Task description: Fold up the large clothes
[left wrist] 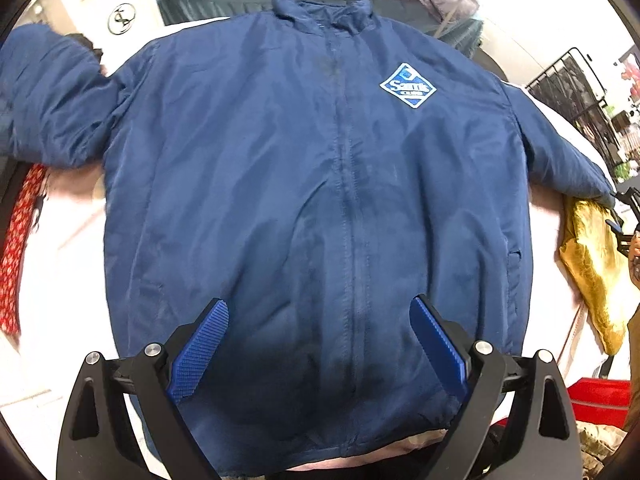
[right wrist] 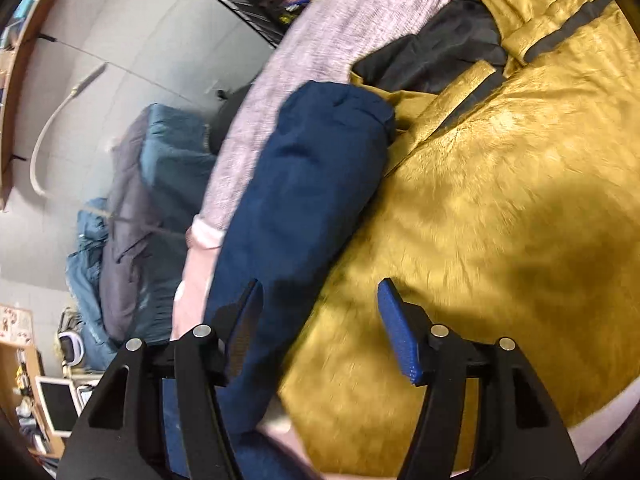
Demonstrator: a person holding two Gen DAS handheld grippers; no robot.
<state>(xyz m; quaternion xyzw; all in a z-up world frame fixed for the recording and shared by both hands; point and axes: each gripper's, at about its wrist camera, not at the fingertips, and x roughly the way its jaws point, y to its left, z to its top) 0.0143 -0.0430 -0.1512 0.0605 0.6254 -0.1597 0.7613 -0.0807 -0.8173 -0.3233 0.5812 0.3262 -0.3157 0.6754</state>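
A navy blue zip jacket (left wrist: pixel 312 168) with a diamond chest logo (left wrist: pixel 407 86) lies flat, front up, on a pale pink surface (left wrist: pixel 68 240), sleeves spread to both sides. My left gripper (left wrist: pixel 320 316) is open above the jacket's lower hem, holding nothing. In the right wrist view the jacket's sleeve (right wrist: pixel 304 208) lies over a gold garment (right wrist: pixel 480 208). My right gripper (right wrist: pixel 320 296) is open over the sleeve's upper part, with nothing between the fingers.
The gold garment (left wrist: pixel 592 264) lies at the jacket's right, with a black lining (right wrist: pixel 436 56). A red patterned cloth (left wrist: pixel 20 248) is at the left edge. Grey and teal bedding (right wrist: pixel 152 208) is piled beyond. A red bin (left wrist: pixel 596 400) sits low right.
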